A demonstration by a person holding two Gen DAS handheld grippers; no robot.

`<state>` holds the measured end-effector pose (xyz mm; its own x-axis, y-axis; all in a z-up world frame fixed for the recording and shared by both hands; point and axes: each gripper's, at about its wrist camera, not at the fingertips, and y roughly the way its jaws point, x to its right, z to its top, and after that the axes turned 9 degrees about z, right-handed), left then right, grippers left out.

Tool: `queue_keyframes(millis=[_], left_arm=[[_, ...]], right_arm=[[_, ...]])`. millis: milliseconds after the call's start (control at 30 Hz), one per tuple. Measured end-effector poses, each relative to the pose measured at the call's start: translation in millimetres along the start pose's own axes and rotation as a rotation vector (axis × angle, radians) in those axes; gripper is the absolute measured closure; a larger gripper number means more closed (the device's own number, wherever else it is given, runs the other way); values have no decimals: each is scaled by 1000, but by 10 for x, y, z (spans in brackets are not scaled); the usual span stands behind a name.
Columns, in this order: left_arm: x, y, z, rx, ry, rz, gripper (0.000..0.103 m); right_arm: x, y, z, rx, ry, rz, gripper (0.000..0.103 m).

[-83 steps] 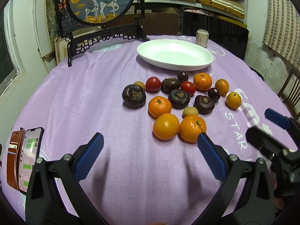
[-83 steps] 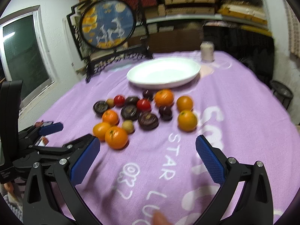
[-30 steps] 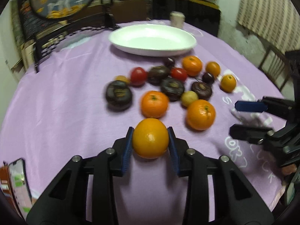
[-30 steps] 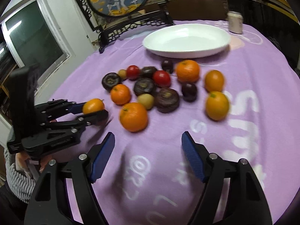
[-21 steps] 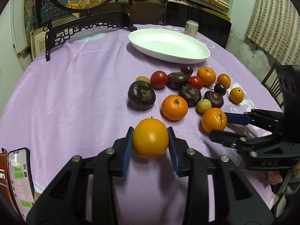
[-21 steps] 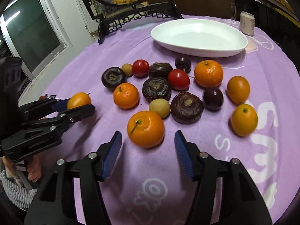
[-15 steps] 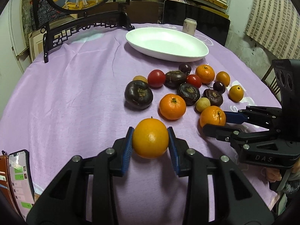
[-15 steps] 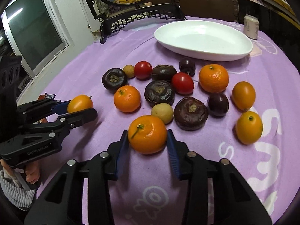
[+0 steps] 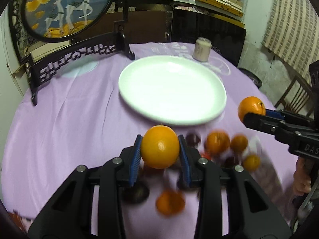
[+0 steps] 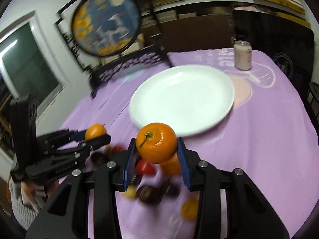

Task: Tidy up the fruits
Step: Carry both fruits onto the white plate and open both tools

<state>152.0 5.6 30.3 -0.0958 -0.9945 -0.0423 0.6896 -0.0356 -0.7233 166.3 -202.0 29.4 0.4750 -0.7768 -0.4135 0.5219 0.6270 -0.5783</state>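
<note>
My left gripper (image 9: 160, 153) is shut on a smooth orange (image 9: 160, 147) and holds it above the fruit pile, just short of the white plate (image 9: 207, 117). My right gripper (image 10: 156, 156) is shut on an orange with a green stem (image 10: 156, 148), also lifted, near the plate's (image 10: 223, 113) front rim. Each gripper shows in the other's view: the right one with its orange (image 9: 251, 108), the left one with its orange (image 10: 95, 131). The plate holds nothing. Several oranges, red tomatoes and dark fruits (image 9: 218, 142) lie blurred on the purple cloth below.
A black ornate stand with a round deer painting (image 9: 65, 6) stands at the back left. A pale drink can (image 9: 201, 49) stands behind the plate. A dark chair back and shelves lie beyond the table. A window (image 10: 26, 63) is on the left.
Both grippers have lifted their oranges off the cloth and moved forward to the plate's near rim. The right gripper closed on its orange half a second ago.
</note>
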Motion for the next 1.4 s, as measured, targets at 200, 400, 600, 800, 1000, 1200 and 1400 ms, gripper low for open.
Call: queue_keyframes(millis=[200,400,600,800,1000,1200,1400], left_arm=[[100,436,430,-22,-29,-7,67],[160,729,563,-33,-33,-3,54],[156,842,509,-54,-46,-18,49],[42,698,459,-36,-79,-9,44],[-119,396,215,-8,-106,25,36],[-290,237,-197,-44,-125,62,31],[-308,52,-473,-41,-95,96,27]], right_arm=[[315,430,328,-22,50,-29,63],[502,639,364,-40,63,-67,62],[620,710,327,-55,87,-76,61],[590,577,333,-4,79,-84,54],[531,328,274,40,81,-65,54],[367,58,21,63,57,-57,50],[270,-216,-343,106,52,-85,40]])
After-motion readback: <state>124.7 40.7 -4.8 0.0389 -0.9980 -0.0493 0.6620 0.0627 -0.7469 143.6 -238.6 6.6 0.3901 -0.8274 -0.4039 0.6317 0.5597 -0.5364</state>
